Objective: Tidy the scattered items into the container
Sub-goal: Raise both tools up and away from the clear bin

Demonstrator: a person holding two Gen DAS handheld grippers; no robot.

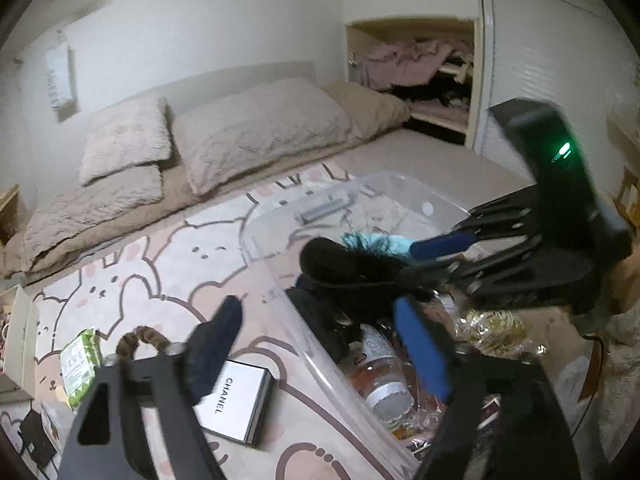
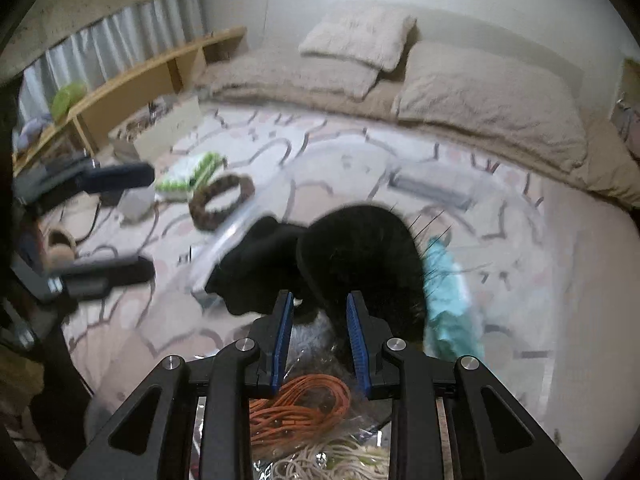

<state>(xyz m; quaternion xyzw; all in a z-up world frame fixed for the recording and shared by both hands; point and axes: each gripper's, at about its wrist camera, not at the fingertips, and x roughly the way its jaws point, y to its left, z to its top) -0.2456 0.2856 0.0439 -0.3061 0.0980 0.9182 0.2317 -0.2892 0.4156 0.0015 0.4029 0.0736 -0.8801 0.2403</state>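
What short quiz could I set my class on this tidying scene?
1. True or false: the white box lies inside the clear container.
2. Which claw grips the black fluffy toy?
3. Fill in: the left claw stands ____ and empty.
Key: 1 false, it lies on the rug beside the container. 2 the right claw. 3 open.
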